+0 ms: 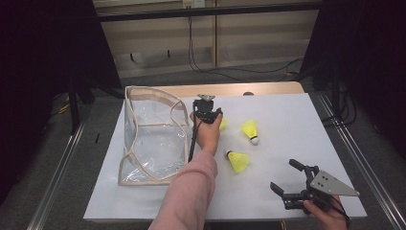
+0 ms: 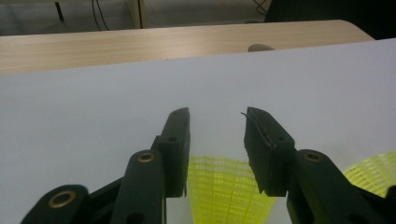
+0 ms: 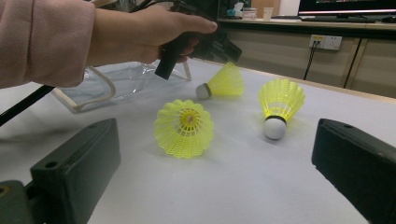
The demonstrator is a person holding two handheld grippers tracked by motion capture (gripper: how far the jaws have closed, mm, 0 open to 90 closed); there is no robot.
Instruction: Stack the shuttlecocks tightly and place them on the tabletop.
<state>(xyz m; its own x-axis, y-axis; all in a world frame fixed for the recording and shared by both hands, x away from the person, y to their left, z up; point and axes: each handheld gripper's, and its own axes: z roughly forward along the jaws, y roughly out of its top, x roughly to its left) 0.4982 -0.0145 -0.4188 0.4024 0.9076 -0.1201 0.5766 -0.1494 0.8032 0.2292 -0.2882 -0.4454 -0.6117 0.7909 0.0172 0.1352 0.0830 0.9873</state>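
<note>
Between the parted jaws of the left gripper (image 1: 210, 116): one yellow shuttlecock (image 2: 229, 191), skirt straddled but not yet pinched, lying beside the open clear bag (image 1: 153, 139) presumably meant to receive it; right gripper (image 1: 293, 181) waits wide open near two other shuttlecocks (image 1: 238, 161) (image 1: 250, 130).

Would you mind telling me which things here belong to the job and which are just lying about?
Job: three shuttlecocks; clear bag; left hand-held gripper, open around one shuttlecock.
Lying about: floor cables; wall socket.
</note>
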